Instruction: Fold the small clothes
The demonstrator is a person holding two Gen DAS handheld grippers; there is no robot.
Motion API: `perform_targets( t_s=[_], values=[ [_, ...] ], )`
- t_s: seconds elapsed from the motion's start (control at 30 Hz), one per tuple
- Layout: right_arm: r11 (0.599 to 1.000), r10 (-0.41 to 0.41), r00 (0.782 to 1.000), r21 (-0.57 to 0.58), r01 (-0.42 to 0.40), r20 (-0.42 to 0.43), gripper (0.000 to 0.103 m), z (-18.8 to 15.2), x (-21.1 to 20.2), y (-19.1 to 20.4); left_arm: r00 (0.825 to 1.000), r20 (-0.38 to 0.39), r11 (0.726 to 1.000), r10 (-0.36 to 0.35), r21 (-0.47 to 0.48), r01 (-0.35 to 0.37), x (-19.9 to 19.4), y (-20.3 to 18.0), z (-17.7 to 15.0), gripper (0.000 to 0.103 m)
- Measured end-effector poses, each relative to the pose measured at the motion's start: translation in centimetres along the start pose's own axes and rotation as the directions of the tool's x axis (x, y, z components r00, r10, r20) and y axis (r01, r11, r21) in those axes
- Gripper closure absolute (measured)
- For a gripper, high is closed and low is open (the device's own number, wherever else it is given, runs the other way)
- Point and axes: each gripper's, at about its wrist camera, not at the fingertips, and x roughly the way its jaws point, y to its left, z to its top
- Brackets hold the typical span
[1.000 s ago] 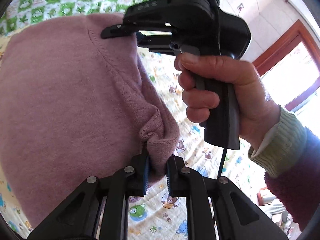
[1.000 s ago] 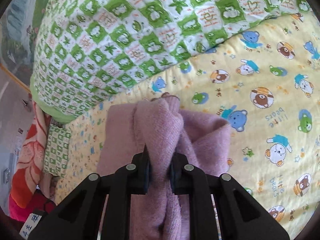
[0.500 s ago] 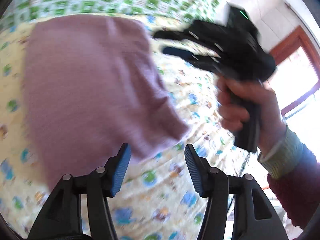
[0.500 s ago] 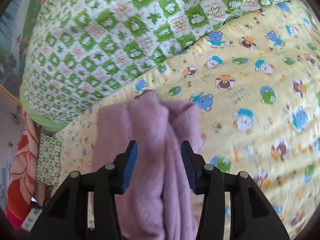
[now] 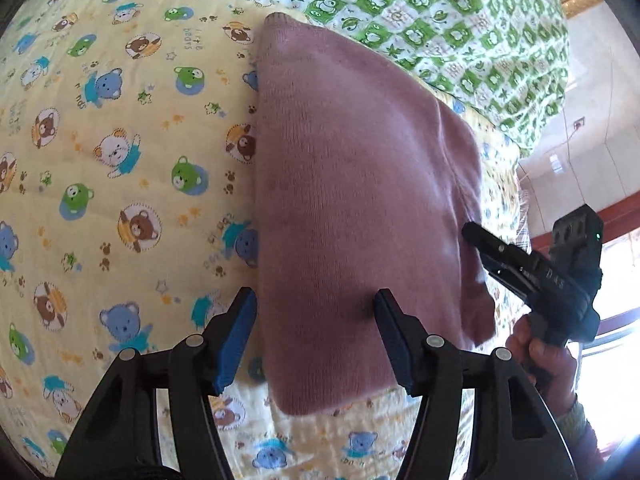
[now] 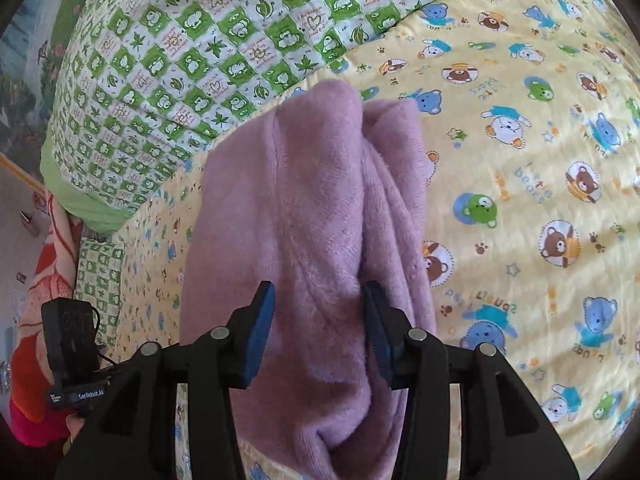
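Observation:
A mauve knit garment (image 5: pixel 360 184) lies folded into a long strip on the yellow bear-print sheet (image 5: pixel 120 160). My left gripper (image 5: pixel 315 300) hovers over its near end, jaws opening. The cloth shows between the blue pads but neither pad presses on it. In the right wrist view the same garment (image 6: pixel 304 200) lies bunched in soft lengthwise folds. My right gripper (image 6: pixel 318 292) stands open above it, pads apart from the fabric. A hand (image 5: pixel 536 352) holds the right gripper beside the garment's right edge.
A green-and-white checked quilt (image 5: pixel 440 12) is heaped along the far side of the bed (image 6: pixel 180 52). Bare yellow sheet (image 6: pixel 520 160) spreads to one side of the garment. A window with a red frame (image 5: pixel 624 220) stands past the bed's edge. An orange-red cloth (image 6: pixel 32 360) shows low at the left.
Both grippers let go of the mauve garment and opened. The garment dropped flat onto the sheet, and both grippers drew back along it, the left one rolling as it went.

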Motion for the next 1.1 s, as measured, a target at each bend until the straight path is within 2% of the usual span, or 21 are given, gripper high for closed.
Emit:
perform_targets(
  t_s=[0.03,0.07,0.1,0.17,0.27,0.33,0.47,0.57,0.67,0.8,0.87,0.9,0.93,1.1],
  values=[
    [1.0,-0.003,1.0,-0.012,0.003,-0.002,0.063,0.1,0.1,0.3,1.0,-0.004,1.0,0.004,0.0,-0.004,0.4,-0.2,0.3,0.04],
    [1.0,-0.006,1.0,-0.03,0.006,-0.009,0.074,0.1,0.4,0.7,1.0,-0.014,1.0,0.016,0.004,-0.016,0.8,-0.5,0.7,0.04],
    [0.999,-0.019,1.0,-0.047,0.018,-0.021,0.094,0.0,0.6,1.0,1.0,-0.018,1.0,0.019,0.01,-0.019,0.9,-0.4,1.0,0.04],
    [0.998,-0.027,0.999,-0.059,0.026,-0.017,0.094,0.4,0.0,1.6,1.0,-0.001,0.999,0.018,0.037,-0.018,0.3,-1.0,1.3,0.038],
    [0.997,0.06,0.993,-0.06,-0.055,0.1,0.095,1.5,-4.7,2.7,1.0,0.008,0.997,0.029,0.067,-0.029,-0.5,-1.6,0.7,0.032],
    [0.997,0.036,0.99,-0.08,-0.025,0.136,0.095,1.8,-6.7,2.7,1.0,-0.011,0.998,0.027,0.062,-0.026,0.4,-1.8,0.7,0.032],
    [0.999,-0.042,0.997,-0.021,0.044,0.061,0.095,1.0,-4.3,-1.1,0.998,-0.037,0.997,0.048,0.062,-0.046,2.0,-1.8,0.3,0.03],
    [0.998,-0.052,0.998,0.025,0.051,0.021,0.094,-0.3,-1.6,-3.6,0.997,-0.054,0.997,0.056,0.056,-0.053,3.0,-1.3,0.1,0.03],
    [0.997,-0.047,0.998,0.069,0.044,0.036,0.092,-0.8,-0.7,-4.6,0.997,-0.061,0.998,0.045,0.045,-0.042,3.1,-1.2,0.3,0.03],
    [0.995,-0.041,0.998,0.097,0.036,0.05,0.081,-0.7,-1.5,-3.9,0.998,-0.032,0.997,0.051,0.064,-0.049,2.1,-1.4,1.1,0.03],
    [0.996,-0.066,0.995,0.064,0.062,0.071,0.063,-0.3,-2.2,-2.9,0.999,-0.026,0.998,0.046,0.041,-0.045,2.3,-1.2,2.2,0.029],
    [0.995,-0.085,0.993,0.051,0.081,0.082,0.042,-0.1,-2.4,-2.5,0.999,-0.027,0.999,0.043,0.026,-0.042,2.4,-1.0,2.7,0.029],
    [0.994,-0.103,0.99,0.039,0.1,0.095,0.032,0.3,-2.5,-2.1,0.999,-0.029,0.999,0.038,0.009,-0.038,2.5,-0.8,3.1,0.029],
    [0.997,-0.056,0.994,0.056,0.051,0.089,0.031,1.7,-1.3,-2.9,0.999,-0.034,0.999,0.021,-0.029,-0.022,3.1,0.1,4.6,0.027]
  ],
)
